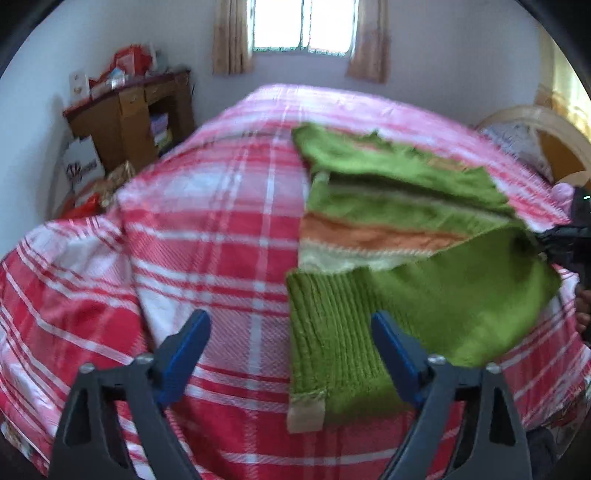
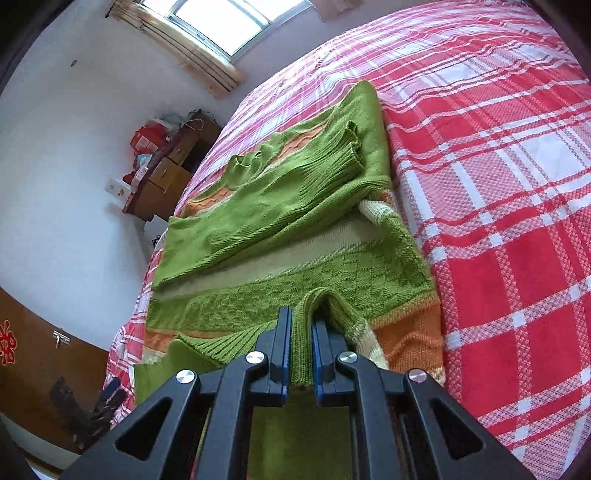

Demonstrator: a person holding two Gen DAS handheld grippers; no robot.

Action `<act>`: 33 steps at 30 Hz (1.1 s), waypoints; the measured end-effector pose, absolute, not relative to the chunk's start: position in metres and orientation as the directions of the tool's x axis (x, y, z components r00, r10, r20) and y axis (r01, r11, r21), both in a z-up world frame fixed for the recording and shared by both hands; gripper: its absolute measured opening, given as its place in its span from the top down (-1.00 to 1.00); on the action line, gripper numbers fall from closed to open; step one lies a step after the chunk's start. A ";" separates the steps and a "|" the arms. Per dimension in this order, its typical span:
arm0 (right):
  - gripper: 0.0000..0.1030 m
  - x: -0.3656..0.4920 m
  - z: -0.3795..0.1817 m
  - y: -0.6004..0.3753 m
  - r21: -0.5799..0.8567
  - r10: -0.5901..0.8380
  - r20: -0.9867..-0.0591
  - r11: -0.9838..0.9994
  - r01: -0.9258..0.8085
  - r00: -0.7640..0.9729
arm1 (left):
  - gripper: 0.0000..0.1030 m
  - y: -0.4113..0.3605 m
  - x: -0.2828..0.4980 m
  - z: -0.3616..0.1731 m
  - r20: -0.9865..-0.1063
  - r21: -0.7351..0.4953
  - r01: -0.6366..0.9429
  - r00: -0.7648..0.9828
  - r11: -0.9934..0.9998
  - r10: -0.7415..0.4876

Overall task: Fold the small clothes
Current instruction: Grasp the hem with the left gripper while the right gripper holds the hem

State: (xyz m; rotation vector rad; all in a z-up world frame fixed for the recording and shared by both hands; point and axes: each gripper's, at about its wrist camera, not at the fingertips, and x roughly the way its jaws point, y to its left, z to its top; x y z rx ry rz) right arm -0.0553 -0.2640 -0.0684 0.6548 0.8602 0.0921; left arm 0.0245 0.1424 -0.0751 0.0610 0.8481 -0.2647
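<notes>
- A green knit sweater (image 1: 424, 288) with orange and cream stripes lies partly folded on a bed's red-and-white plaid cover (image 1: 221, 240).
- The left gripper (image 1: 291, 332) hangs above the sweater's ribbed hem, jaws wide, nothing between them.
- The right gripper (image 2: 301, 332) pinches a fold of the sweater's green knit (image 2: 301, 332), jaws narrow.
- A wooden desk (image 1: 129, 110) stands beyond the sweater, beside the bed.

Both cameras ride the handheld grippers, angled down over the bed. The left views the green sweater (image 1: 388, 206) from nearby; the right hangs close above it. Both catch the window (image 2: 218, 22) wall.
</notes>
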 end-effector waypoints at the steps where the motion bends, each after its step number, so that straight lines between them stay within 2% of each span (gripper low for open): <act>1: 0.82 -0.055 -0.069 -0.264 0.565 0.326 -0.676 0.805 0.180 0.661 | -0.60 0.139 0.027 -0.079 -0.763 -0.048 0.243 0.617 0.969 -0.192; 3: 0.82 -0.055 -0.069 -0.262 0.557 0.319 -0.677 0.811 0.179 0.663 | -0.37 0.133 0.029 -0.086 -0.782 -0.043 0.227 0.599 0.973 -0.174; 7: 0.82 -0.055 -0.071 -0.260 0.552 0.312 -0.679 0.814 0.182 0.665 | -0.24 0.123 0.026 -0.084 -0.783 -0.010 0.208 0.607 0.978 -0.137; 12: 0.82 -0.055 -0.073 -0.259 0.557 0.309 -0.676 0.808 0.190 0.669 | 0.14 0.110 0.022 -0.079 -0.792 0.042 0.210 0.603 0.977 -0.096; 17: 0.82 -0.055 -0.072 -0.257 0.547 0.299 -0.681 0.814 0.194 0.668 | 0.33 0.102 0.020 -0.076 -0.799 0.107 0.195 0.601 0.975 -0.033; 21: 0.82 -0.056 -0.073 -0.256 0.550 0.298 -0.678 0.812 0.195 0.672 | 0.62 0.100 0.020 -0.073 -0.794 0.147 0.170 0.608 0.974 0.013; 33: 0.82 -0.060 -0.077 -0.258 0.566 0.299 -0.665 0.799 0.201 0.684 | 0.84 0.095 0.010 -0.056 -0.753 0.205 0.158 0.656 0.966 0.052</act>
